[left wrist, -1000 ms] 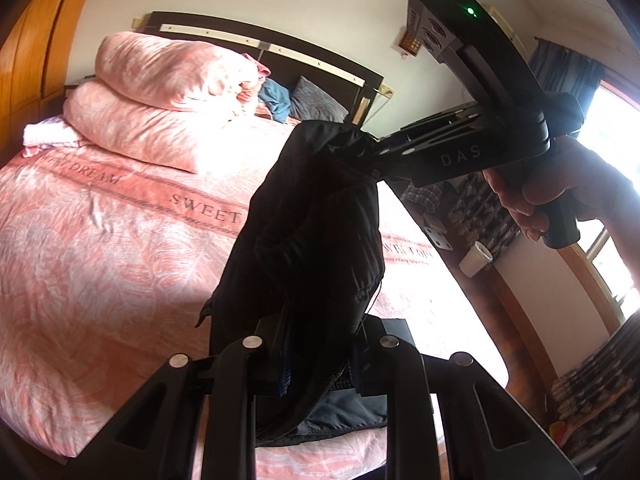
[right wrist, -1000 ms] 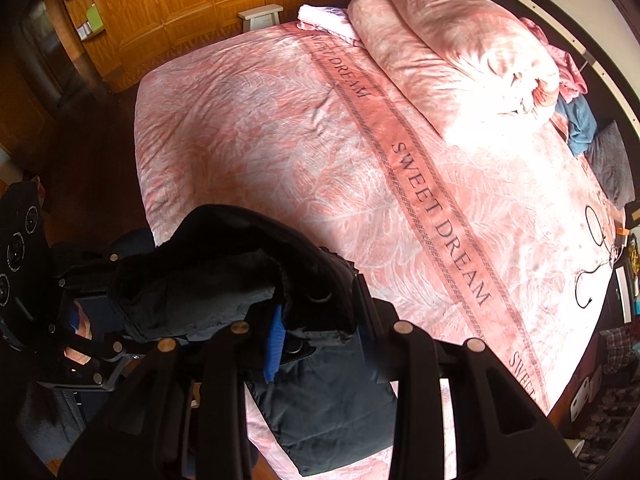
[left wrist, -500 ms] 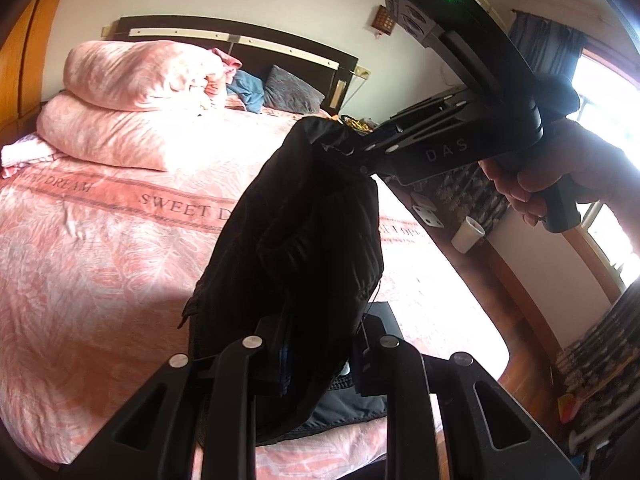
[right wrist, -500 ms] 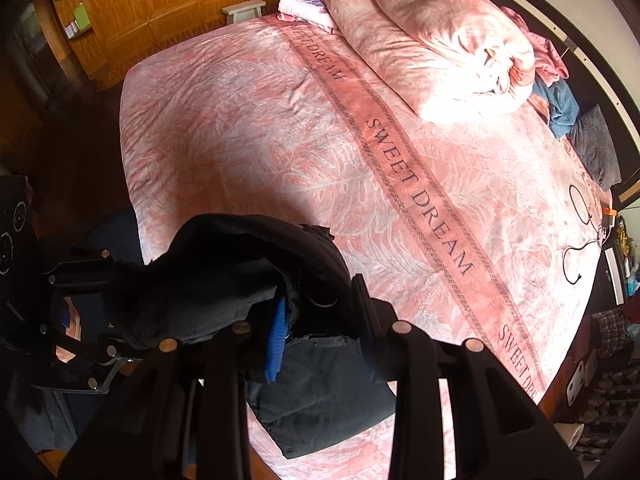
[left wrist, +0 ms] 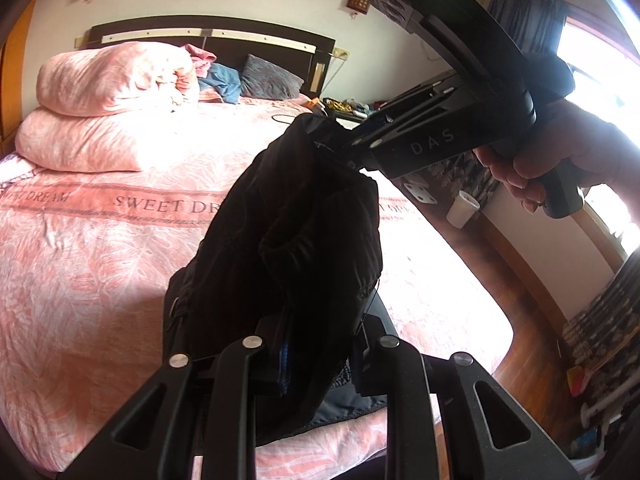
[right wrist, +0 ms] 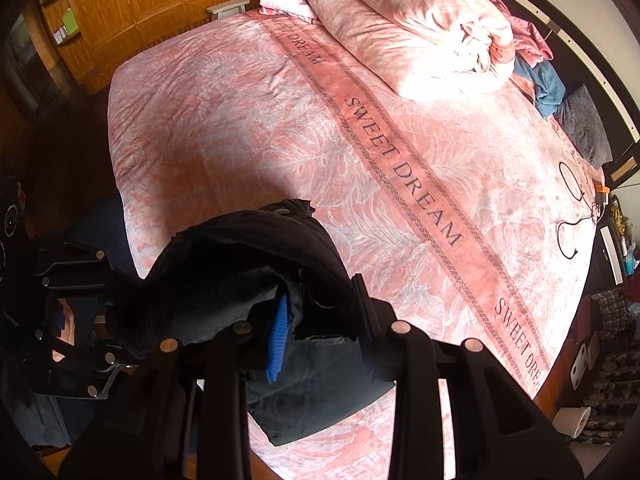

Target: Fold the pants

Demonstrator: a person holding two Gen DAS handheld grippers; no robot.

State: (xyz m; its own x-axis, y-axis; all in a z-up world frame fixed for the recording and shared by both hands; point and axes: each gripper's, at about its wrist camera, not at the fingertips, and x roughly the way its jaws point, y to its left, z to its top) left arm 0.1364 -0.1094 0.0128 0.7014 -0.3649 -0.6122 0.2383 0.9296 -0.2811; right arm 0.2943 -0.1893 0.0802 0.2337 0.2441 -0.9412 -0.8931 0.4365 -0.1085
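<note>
Both my grippers clamp the black pants [left wrist: 296,240], lifted above the bed's [right wrist: 248,128] near edge. Left gripper [left wrist: 320,354] fingers pinched tight on bunched cloth. Right gripper [left wrist: 340,148] fingers closed on the upper fold. Loose end of the pants lies on the pink cover at that edge.

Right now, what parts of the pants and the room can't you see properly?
- Pants: in the left wrist view, one dark bunch; legs and waistband can't be told apart.
- Lower pants in the right wrist view: partly covered by the right gripper.
- Left gripper: fingertips buried in cloth.
- Window, left wrist view: washed out by glare.
- Nightstand items: too small to name.
</note>
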